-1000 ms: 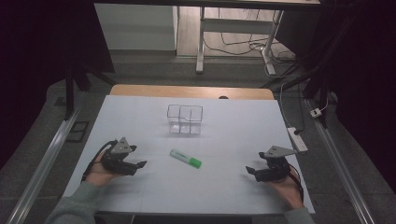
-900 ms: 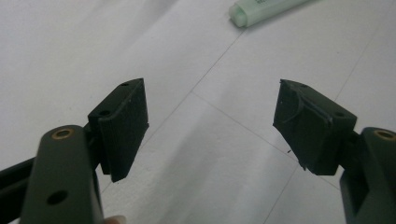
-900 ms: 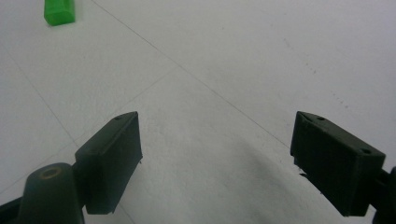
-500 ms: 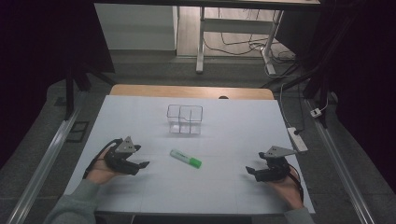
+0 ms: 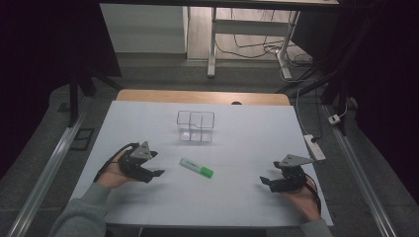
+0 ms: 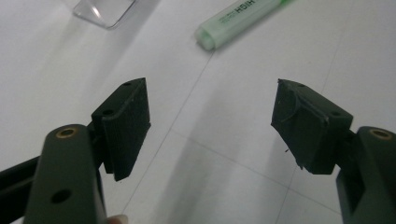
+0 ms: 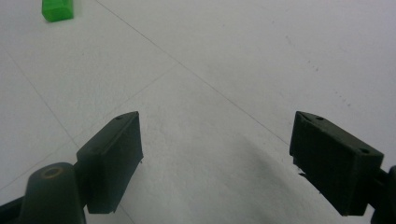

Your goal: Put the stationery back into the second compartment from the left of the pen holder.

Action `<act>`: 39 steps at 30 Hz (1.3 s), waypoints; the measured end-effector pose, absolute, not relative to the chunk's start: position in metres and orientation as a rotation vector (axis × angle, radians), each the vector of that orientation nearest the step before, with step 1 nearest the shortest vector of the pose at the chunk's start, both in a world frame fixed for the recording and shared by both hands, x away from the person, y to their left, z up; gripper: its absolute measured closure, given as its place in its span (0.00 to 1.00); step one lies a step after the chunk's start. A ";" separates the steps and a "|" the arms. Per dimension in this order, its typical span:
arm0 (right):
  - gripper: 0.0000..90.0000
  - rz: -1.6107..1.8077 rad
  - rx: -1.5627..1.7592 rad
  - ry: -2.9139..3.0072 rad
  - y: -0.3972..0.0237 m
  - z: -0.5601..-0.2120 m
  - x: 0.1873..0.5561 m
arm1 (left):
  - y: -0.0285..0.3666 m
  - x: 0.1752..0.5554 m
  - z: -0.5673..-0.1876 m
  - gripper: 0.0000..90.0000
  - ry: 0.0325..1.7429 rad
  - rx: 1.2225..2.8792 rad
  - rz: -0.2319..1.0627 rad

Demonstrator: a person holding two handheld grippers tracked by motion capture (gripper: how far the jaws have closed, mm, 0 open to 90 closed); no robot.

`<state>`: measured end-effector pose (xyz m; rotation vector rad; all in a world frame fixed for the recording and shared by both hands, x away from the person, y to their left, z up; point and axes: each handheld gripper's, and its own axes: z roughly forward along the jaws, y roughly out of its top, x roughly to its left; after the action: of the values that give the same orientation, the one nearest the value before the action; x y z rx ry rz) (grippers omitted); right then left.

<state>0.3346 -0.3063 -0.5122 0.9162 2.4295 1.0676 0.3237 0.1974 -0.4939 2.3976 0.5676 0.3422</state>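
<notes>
Left gripper (image 5: 148, 170) low over the white table (image 5: 237, 202), jaws spread wide and empty, aimed toward the middle. Just ahead of it, green highlighter (image 5: 196, 168) lying flat near the table's centre, slanted, pale end toward the left gripper, bright cap end toward the right. Beyond it, farther from the person, clear plastic organiser (image 5: 195, 126) standing upright, apart from the marker.

Likely light, rigid and smooth: a hard plastic barrel, not fragile, prone to roll or skid if nudged off-axis. Best taken across the mid-barrel, jaws square to its length, pads on the two long sides.

Right gripper (image 5: 276, 181) low near the table's right front, jaws likewise spread and empty, cap end of the marker visible far off in the right gripper view.

Open room plentiful: bare white surface on every side of the marker, both side edges and the near edge well apart from it.
</notes>
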 end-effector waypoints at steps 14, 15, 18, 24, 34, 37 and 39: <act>0.19 1.067 0.925 2.427 -0.307 -0.512 0.335 | 0.173 0.337 -0.489 0.32 0.466 2.468 0.323; 0.19 1.069 0.925 2.427 -0.307 -0.512 0.335 | 0.171 0.338 -0.489 0.32 0.457 2.470 0.323; 0.19 1.069 0.923 2.425 -0.307 -0.512 0.334 | 0.167 0.340 -0.488 0.32 0.437 2.470 0.315; 0.19 1.068 0.924 2.427 -0.307 -0.512 0.335 | 0.155 0.345 -0.487 0.32 0.391 2.499 0.316; 0.19 1.062 0.924 2.431 -0.307 -0.513 0.335 | 0.139 0.353 -0.484 0.32 0.325 2.506 0.313; 0.19 1.059 0.921 2.433 -0.307 -0.513 0.335 | 0.136 0.355 -0.484 0.32 0.314 2.504 0.309; 0.19 1.059 0.921 2.434 -0.307 -0.513 0.335 | 0.133 0.356 -0.484 0.32 0.304 2.501 0.302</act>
<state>0.3347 -0.3067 -0.5130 0.9211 2.4337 1.0591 0.3561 0.1335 -0.4842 2.5009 0.3042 0.3019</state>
